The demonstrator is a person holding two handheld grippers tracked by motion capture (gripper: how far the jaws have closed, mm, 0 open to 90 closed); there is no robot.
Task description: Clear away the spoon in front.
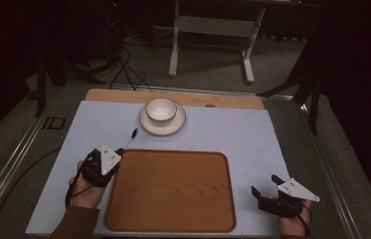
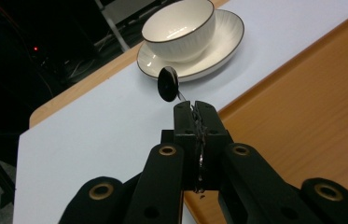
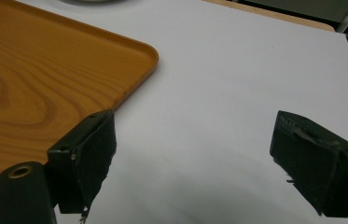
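The wooden tray (image 1: 170, 190) is seen bare. A small spoon (image 2: 168, 83) is held clamped by its handle in the left gripper (image 1: 120, 151), just off the tray's far left corner, bowl end pointing toward the cup (image 1: 161, 109) on its saucer (image 1: 145, 124) beyond the tray. The right gripper (image 3: 192, 158) is held with jaws wide apart, right of the tray. Judgement: spoon picked up; placement is not yet done.

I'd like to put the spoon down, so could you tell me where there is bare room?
The wooden tray is bare, as is the sheet right of it. The far middle is crowded: bowl on saucer.
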